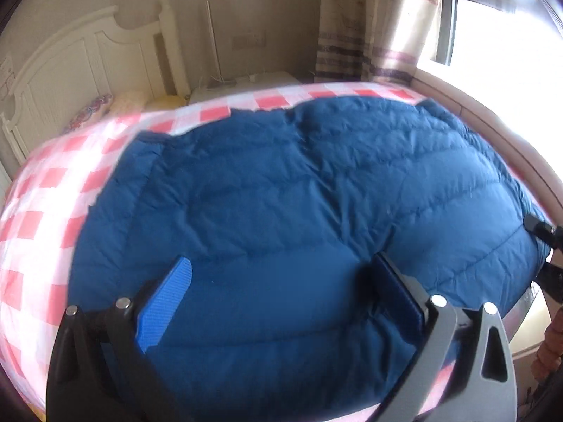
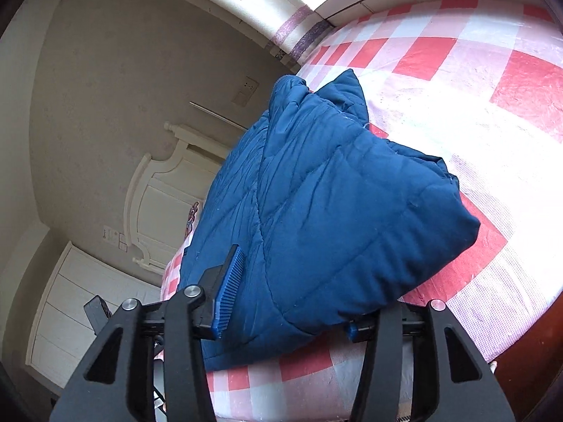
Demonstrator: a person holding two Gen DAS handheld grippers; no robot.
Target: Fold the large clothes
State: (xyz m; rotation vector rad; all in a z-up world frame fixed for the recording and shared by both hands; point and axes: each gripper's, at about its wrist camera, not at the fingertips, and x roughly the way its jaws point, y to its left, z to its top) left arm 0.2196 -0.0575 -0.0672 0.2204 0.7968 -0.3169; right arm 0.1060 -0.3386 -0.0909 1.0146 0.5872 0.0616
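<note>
- A blue quilted jacket (image 1: 281, 193) lay on a bed (image 1: 42, 183) covered by a red-and-white checked sheet, folded into a thick, puffy bundle.
- In the right wrist view the jacket (image 2: 316, 204) showed as a stacked fold, its near edge hanging toward the camera and its far corner raised above the sheet (image 2: 475, 70).
- The left hand-held gripper (image 1: 281, 292) hovered over the jacket's near part with its jaws wide apart; the blue pad (image 1: 165, 302) on one finger faced inward, and jacket fabric spread between the fingers without either pad pressing on it.
- The right hand-held gripper (image 2: 288, 302) stood at the jacket's near edge with its jaws part-way apart. Fabric lay between them, touching the ribbed blue pad (image 2: 227, 295) on the left; the other fingertip was hidden under the cloth, so I cannot tell whether it was clamped.
- That gripper also showed at the right edge of the left wrist view (image 1: 542, 232), against the jacket's side.
- A white headboard (image 1: 88, 59) stood at the bed's far end, and a curtain (image 1: 369, 24) hung beside a bright window (image 1: 492, 17).
</note>
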